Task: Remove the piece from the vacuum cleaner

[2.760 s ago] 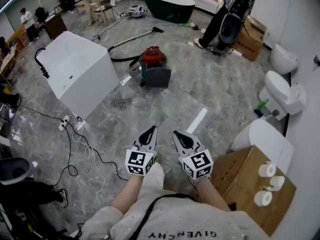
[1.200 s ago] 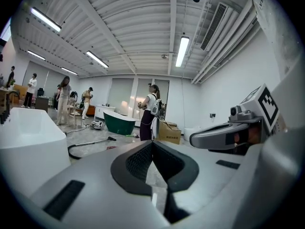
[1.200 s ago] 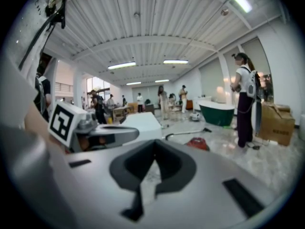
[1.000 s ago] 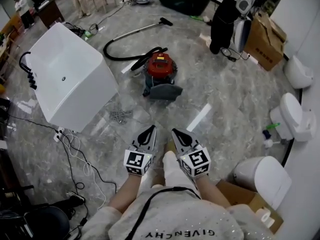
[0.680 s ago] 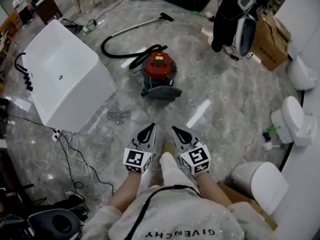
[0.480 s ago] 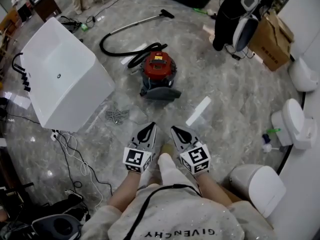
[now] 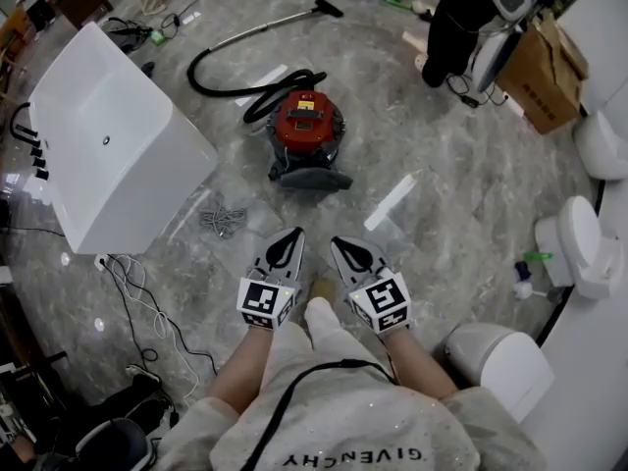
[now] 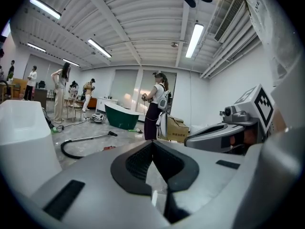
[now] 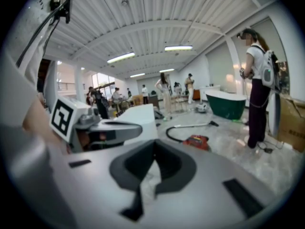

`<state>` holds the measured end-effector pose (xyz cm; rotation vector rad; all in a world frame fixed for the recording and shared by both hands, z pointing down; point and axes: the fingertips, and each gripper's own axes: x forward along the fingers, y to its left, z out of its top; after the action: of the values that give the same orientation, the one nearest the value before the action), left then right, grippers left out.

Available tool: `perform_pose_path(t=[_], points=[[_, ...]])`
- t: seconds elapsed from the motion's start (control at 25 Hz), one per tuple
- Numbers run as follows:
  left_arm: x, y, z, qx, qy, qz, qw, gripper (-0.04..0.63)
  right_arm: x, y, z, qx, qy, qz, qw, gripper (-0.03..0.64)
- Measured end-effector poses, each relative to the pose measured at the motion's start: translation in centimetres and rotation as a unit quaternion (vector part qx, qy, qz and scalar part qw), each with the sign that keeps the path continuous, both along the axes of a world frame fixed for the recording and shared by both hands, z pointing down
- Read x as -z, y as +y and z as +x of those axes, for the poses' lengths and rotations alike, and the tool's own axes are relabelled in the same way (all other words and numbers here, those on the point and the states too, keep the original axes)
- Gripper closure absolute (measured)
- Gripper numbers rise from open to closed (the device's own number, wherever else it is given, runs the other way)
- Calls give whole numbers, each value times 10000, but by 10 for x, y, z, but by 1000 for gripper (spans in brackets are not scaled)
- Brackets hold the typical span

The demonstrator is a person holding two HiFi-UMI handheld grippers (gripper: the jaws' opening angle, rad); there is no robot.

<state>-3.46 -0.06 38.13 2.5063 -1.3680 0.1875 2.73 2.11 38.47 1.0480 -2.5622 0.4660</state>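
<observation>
Left gripper (image 7: 286,247) and right gripper (image 7: 349,253) are pressed together and empty, well apart from the vacuum cleaner (image 7: 306,133). Get close and spread the jaws before grabbing.

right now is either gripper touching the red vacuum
No, the left gripper and right gripper both sit short of the vacuum cleaner.

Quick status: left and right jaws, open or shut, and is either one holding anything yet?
Left gripper: jaws closed, holding nothing.
Right gripper: jaws closed, holding nothing.
</observation>
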Motion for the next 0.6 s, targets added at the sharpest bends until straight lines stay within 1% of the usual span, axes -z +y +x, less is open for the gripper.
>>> perform_pose_path(t=[0.12, 0.4, 0.44, 0.6], points=[[-8, -6, 1, 12, -1, -64, 10000, 574, -12, -8, 4, 21, 41, -88, 10000, 603], [-42, -17, -5, -12, -3, -430, 9991, 574, -44, -21, 5, -16, 42, -367, 9993, 603], [-46, -21, -6, -40, 54, -479, 9988, 574, -49, -24, 4, -10, 54, -403, 9992, 603], [-59, -35, 0, -310, 499, -639, 9962, 574, -64, -37, -1, 51, 143, -526, 9985, 603]])
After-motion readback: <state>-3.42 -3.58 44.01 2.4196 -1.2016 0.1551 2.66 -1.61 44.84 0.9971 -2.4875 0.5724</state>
